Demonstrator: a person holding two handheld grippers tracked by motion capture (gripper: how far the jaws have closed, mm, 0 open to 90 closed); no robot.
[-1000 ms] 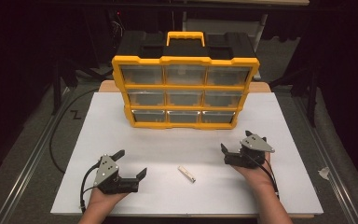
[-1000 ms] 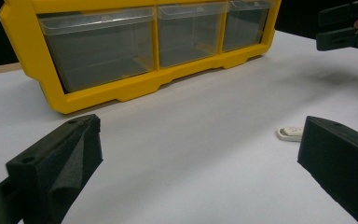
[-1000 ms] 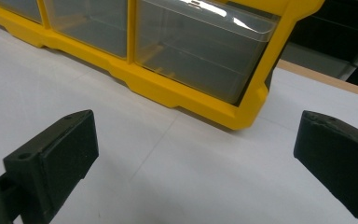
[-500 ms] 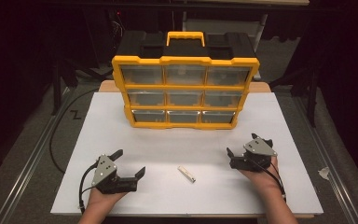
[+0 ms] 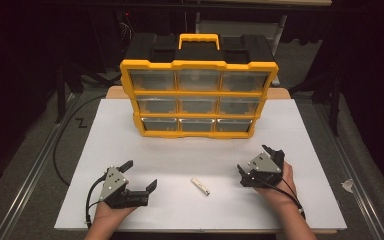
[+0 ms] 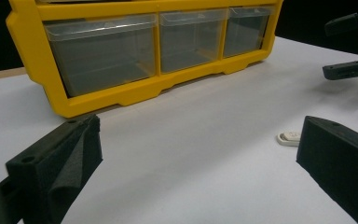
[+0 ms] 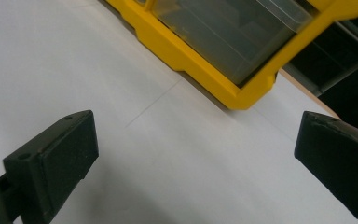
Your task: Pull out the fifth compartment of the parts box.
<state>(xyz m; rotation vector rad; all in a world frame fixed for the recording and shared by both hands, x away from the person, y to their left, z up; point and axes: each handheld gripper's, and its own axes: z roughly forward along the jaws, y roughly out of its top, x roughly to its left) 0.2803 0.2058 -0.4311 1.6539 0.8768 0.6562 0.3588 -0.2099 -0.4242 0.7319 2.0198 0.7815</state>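
Landmark: small white clip (image 5: pixel 200 186) lying flat on the white counter (image 5: pixel 305 125), near the front edge, roughly midway between the two hands.

Left of the clip: left tongs (image 5: pixel 141 175), held low over the counter in the person's left hand (image 5: pixel 111 212). Jaws spread wide, nothing between them. They angle toward the clip, near it but apart from it. In the left gripper view the clip (image 6: pixel 289 137) sits just beside the inner edge of the right-hand jaw, resting on the counter, not touched.

Behind the clip, well apart: yellow drawer cabinet (image 5: pixel 198 98) with black top and yellow handle, standing upright, three rows of three clear drawers, all shut. Contents of the drawers cannot be made out.

Right of the clip: right tongs (image 5: pixel 257 160), held in the right hand (image 5: pixel 276 186), near the clip but apart from it. Jaws wide, empty. The right gripper view shows bare counter between the jaws and the lower right corner of the cabinet (image 7: pixel 223 88) beyond. Cable trails back along the right wrist.
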